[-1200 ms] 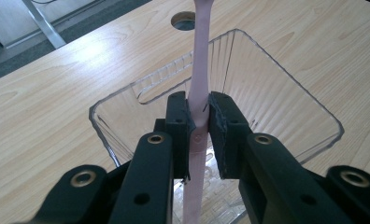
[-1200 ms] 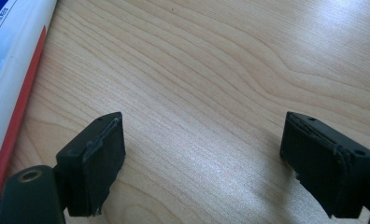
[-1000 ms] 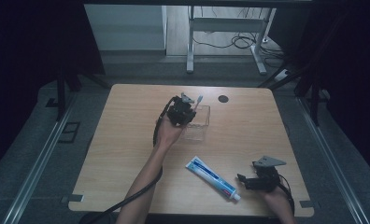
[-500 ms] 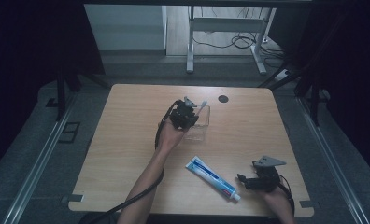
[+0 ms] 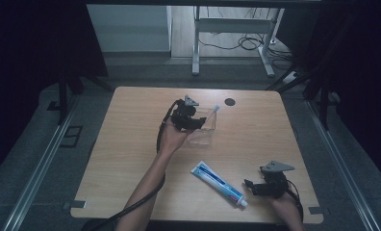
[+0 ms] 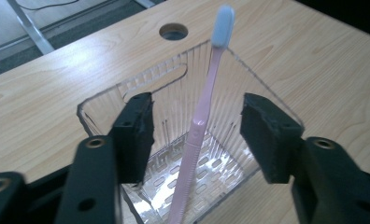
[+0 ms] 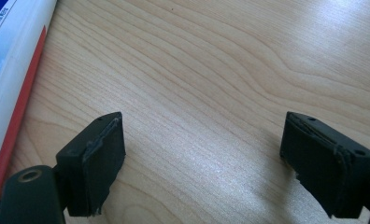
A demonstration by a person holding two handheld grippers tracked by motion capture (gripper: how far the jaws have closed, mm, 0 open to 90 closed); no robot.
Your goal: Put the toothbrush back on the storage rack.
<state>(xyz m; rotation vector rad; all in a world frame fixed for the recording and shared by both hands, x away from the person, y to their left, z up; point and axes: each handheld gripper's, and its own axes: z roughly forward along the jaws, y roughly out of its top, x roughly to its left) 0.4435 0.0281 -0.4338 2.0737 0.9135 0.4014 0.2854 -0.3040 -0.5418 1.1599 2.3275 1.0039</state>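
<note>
A pink toothbrush (image 6: 199, 126) with a pale blue head stands tilted in a clear plastic box (image 6: 99, 105), its head leaning on the far rim. My left gripper (image 6: 197, 123) hovers over the box (image 5: 205, 132). Its jaws have just been opening, and the toothbrush handle now stands between the pads without touching either. The toothbrush head (image 5: 215, 109) pokes above the box in the high view, beside the left gripper (image 5: 191, 118). A white and blue toothpaste tube (image 5: 220, 183) lies near the front edge. My right gripper (image 5: 250, 185) rests open just right of its cap, over bare wood (image 7: 202, 154).
A round cable hole (image 5: 230, 101) sits in the wooden table (image 5: 126, 159) behind the box. The toothpaste tube (image 7: 5, 60) lies at the left edge of the right gripper view. Beyond the table are the floor, desk legs and cables.
The left gripper's jaws have spread apart and let go of the toothbrush, which now stands in the box by itself. The right gripper has not moved.
</note>
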